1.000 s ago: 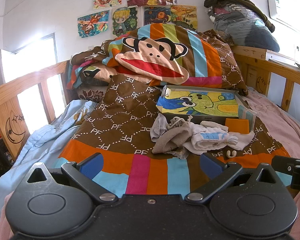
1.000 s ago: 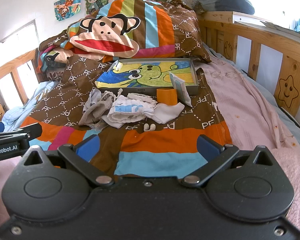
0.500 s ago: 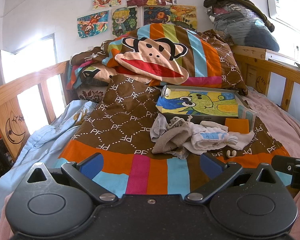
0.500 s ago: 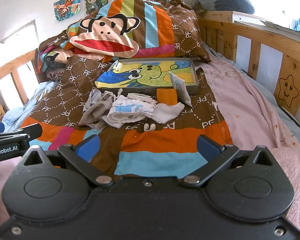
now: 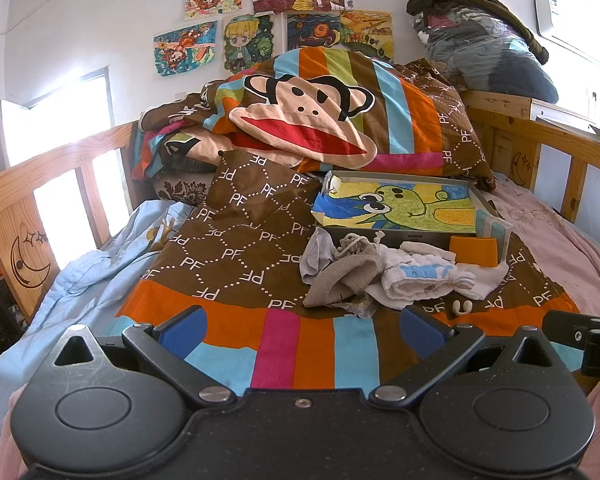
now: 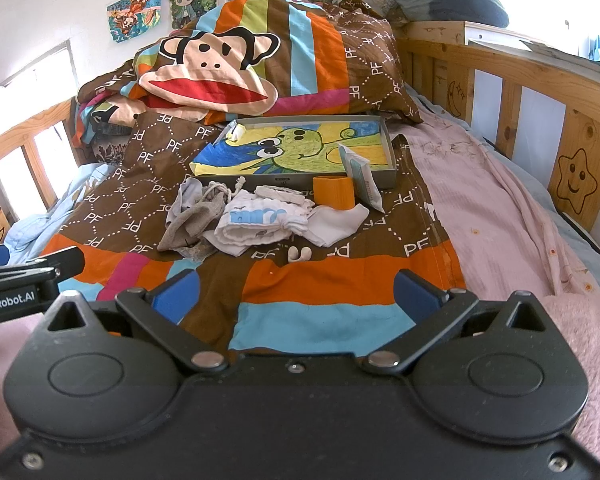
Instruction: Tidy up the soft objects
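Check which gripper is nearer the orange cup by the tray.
Right, by a narrow margin. The right gripper faces the orange cup almost straight ahead; the left gripper has it ahead and off to its right. Both open, well short.

The striped quilt (image 6: 320,280) is matt printed cotton cloth, the grey sock (image 6: 188,226) a coarser knit with a corded tie, and the white garment (image 6: 256,222) beside it soft ribbed cloth with a blue print. The tray (image 6: 390,152) looks like smooth grey painted metal or plastic, I cannot tell which, lined with a crayoned paper drawing (image 6: 296,148). The bed rail (image 6: 540,92) is varnished knotty pine, the pink blanket (image 6: 596,344) fuzzy fleece, and both gripper bodies are matt, finely scratched black plastic.
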